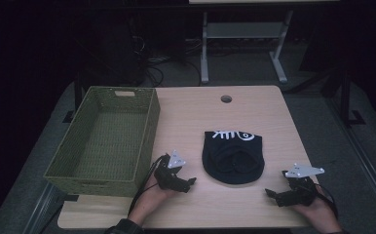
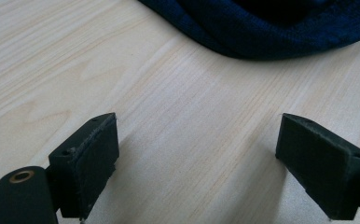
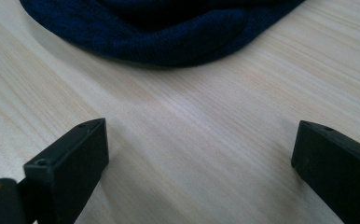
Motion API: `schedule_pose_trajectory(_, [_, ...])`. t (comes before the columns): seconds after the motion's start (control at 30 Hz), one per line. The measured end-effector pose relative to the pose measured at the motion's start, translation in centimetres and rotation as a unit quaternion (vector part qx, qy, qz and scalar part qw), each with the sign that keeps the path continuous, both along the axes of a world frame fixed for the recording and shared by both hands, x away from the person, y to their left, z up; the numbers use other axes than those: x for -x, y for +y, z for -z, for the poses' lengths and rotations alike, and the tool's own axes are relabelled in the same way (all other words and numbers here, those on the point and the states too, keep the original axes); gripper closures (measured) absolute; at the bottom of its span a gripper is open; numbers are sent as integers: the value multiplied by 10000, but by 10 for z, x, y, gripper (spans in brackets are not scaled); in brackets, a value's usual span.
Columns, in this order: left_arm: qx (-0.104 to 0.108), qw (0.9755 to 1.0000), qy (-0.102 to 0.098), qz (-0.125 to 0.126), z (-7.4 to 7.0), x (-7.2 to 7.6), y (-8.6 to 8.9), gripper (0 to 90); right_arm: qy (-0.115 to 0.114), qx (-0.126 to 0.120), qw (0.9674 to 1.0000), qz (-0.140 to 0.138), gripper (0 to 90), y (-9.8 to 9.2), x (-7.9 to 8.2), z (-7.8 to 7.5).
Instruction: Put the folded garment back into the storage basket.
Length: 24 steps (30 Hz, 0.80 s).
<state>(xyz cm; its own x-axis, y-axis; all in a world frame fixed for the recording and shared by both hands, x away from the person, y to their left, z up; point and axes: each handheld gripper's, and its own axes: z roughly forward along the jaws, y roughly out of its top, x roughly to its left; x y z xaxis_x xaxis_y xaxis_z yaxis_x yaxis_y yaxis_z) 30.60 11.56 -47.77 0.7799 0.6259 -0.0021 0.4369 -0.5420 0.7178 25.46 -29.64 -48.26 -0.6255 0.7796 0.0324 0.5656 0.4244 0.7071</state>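
Both grippers rest low on the table (image 1: 186, 117), jaws spread wide and empty: left gripper (image 1: 190, 184) and right gripper (image 1: 272, 195) flank the dark beanie (image 1: 233, 157). Its white graphic is unreadable. Beyond the left gripper sits a green basket (image 1: 149, 129).

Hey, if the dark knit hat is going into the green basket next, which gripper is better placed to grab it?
Probably left: the left gripper, jaws open, sits between hat and basket; the right gripper is on the far side.
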Motion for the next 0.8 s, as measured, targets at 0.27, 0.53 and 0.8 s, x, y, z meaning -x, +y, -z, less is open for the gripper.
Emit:
schedule_pose_trajectory(0.27, [10, 9999, 4, 131, 0, -1, 0, 120, -107, -94, 9999, 17, 322, -4, -3, -13])
schedule_pose_trajectory(0.53, [7, 9995, -5, 307, 0, -3, -1, 121, -207, -209, 9995, -76, 678, 0, -17, -33])
schedule_pose_trajectory(0.8, [-31, 9997, -1, 223, 0, -1, -1, 121, -259, -299, 9991, -175, 899, 4, -36, -50])
